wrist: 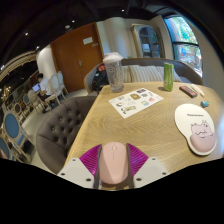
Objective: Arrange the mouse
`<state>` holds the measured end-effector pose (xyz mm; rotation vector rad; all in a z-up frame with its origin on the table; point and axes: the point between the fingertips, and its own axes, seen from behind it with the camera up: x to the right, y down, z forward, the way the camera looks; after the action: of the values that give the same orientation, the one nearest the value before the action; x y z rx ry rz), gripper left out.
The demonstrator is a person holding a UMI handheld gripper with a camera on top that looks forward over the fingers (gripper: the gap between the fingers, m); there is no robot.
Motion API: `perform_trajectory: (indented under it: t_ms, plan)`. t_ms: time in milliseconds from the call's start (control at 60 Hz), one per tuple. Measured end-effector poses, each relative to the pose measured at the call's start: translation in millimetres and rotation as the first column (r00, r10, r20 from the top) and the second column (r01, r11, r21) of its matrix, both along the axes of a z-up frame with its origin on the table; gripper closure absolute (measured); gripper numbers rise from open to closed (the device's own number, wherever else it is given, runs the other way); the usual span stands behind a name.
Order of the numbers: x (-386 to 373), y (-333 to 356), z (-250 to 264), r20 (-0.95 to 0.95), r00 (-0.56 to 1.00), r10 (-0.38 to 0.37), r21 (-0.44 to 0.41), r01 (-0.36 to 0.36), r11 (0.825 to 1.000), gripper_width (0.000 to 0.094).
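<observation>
Closed to about the width of a pale pink mouse [115, 166], with the gripper [115, 160] low over the near edge of a wooden table [120, 125]. Seems to press on both flanks of the mouse with the magenta pads [92, 158], though hard to confirm true contact from so close. Carries the mouse lengthwise, long axis running straight ahead in line with the fingers, nose end away.

Faces a printed sheet [135, 100] directly ahead, then a tall clear cup [114, 70] beyond it and a green bottle [168, 72] further to the right. Finds the round, pale mouse pad [200, 128] off to the right and a little ahead, well apart from the fingers, at the table's right edge.

Probably calls for a swing to the right and slightly forward, so as to set the mouse down on or beside that mouse pad.
</observation>
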<state>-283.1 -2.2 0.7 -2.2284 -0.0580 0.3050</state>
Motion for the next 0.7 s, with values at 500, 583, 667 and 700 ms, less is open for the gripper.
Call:
perform_trajectory:
  t_ms: [500,583,667,700]
  plan:
    - [309.5,93.6,57.6,0.159,0.959,-0.233,0.174,0.205,0.963,0.0549]
    - [316.2,104.0,37.9,0.164,0.962,-0.220,0.155,0.195,0.968,0.0543]
    - [317.6,106.4,12.7,0.180,0.963,-0.202,0.118,0.183,0.976,0.0542]
    - [315.0,106.0,2.6,0.170,0.967,-0.192,0.092,0.179,0.980,0.0542]
